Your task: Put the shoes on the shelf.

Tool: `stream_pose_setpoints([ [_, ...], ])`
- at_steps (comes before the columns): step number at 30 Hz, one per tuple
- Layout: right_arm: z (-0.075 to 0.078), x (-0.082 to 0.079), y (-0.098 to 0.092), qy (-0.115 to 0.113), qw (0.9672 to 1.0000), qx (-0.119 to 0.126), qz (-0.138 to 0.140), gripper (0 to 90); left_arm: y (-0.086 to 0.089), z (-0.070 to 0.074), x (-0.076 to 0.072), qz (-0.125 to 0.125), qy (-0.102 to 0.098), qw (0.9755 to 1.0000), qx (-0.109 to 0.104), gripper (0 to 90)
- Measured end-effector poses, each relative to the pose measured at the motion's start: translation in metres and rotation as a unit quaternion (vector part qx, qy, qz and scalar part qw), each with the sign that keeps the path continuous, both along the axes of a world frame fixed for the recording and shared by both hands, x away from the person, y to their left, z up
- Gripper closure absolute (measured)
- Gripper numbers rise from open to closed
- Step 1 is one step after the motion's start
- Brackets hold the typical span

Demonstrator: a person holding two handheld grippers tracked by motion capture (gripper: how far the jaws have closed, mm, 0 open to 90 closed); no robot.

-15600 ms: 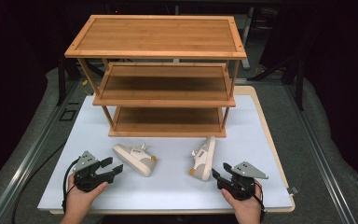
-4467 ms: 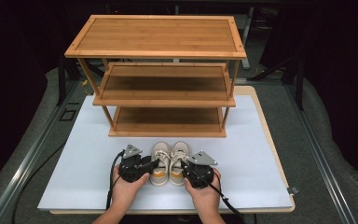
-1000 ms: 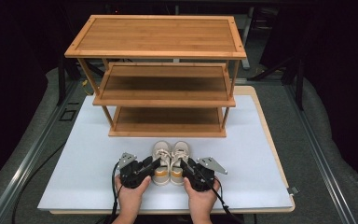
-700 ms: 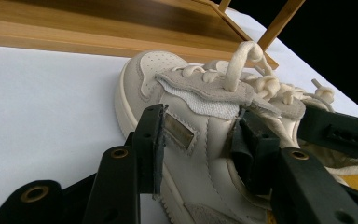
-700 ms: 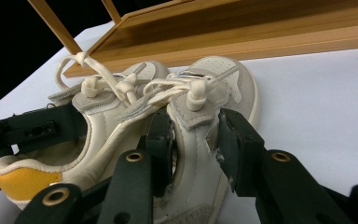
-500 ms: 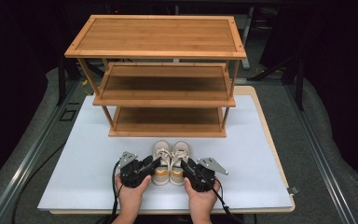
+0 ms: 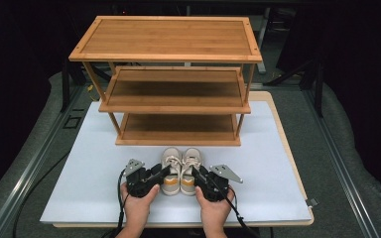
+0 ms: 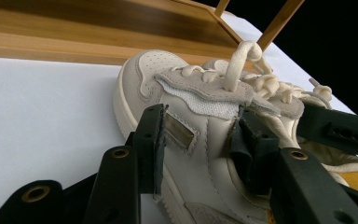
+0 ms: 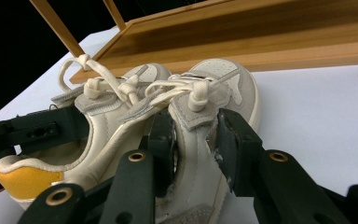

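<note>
Pair of cream shoes side by side near the front edge of the bench (image 7: 278,163), toes toward the rack (image 7: 176,79), just short of its bottom shelf. Left shoe (image 7: 170,168) touching right shoe (image 7: 191,168) along the inner sides; yellow heel patches facing the person.

Left gripper (image 7: 159,174) at the left shoe's outer side, held in the left hand (image 7: 138,206). Seen in the left gripper view clamped on the shoe (image 8: 200,140): one pad against the outer side panel, the other tucked in at the collar by the tongue.

Right gripper (image 7: 198,176) mirrored on the right shoe, in the right hand (image 7: 213,208). Clenched likewise on its shoe (image 9: 205,140), pads pinching the side wall below the laces, apparently through the opening, though hard to tell there.

Soles seemingly flat on the bench.
</note>
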State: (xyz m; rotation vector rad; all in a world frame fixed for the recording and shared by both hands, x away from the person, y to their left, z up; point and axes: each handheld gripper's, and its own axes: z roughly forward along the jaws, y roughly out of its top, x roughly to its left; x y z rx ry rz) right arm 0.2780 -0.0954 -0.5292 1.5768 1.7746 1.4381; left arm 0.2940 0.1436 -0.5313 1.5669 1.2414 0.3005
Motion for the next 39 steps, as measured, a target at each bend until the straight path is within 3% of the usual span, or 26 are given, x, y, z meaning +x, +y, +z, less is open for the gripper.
stream_pose_setpoints([
  [9,0.014,0.003,0.002,-0.012,0.9999,-0.008,0.004,67.8,0.001,0.012,0.004,0.0,-0.004,1.0,-0.008,57.9],
  [19,0.038,0.008,0.003,-0.021,0.9997,-0.01,0.002,68.1,0.003,0.037,0.01,0.001,-0.01,0.9999,-0.012,57.9],
  [25,0.054,0.009,0.005,-0.029,0.9996,-0.009,0.003,68.1,0.005,0.051,0.008,0.004,-0.02,0.9996,-0.017,57.9],
  [31,0.068,0.008,0.007,-0.038,0.9992,-0.011,0.002,68.2,0.006,0.067,0.008,0.004,-0.03,0.9995,-0.009,57.9],
  [39,0.083,0.007,0.008,-0.045,0.9989,-0.012,-0.002,68.2,0.008,0.082,0.006,0.004,-0.033,0.9994,-0.015,57.9],
])
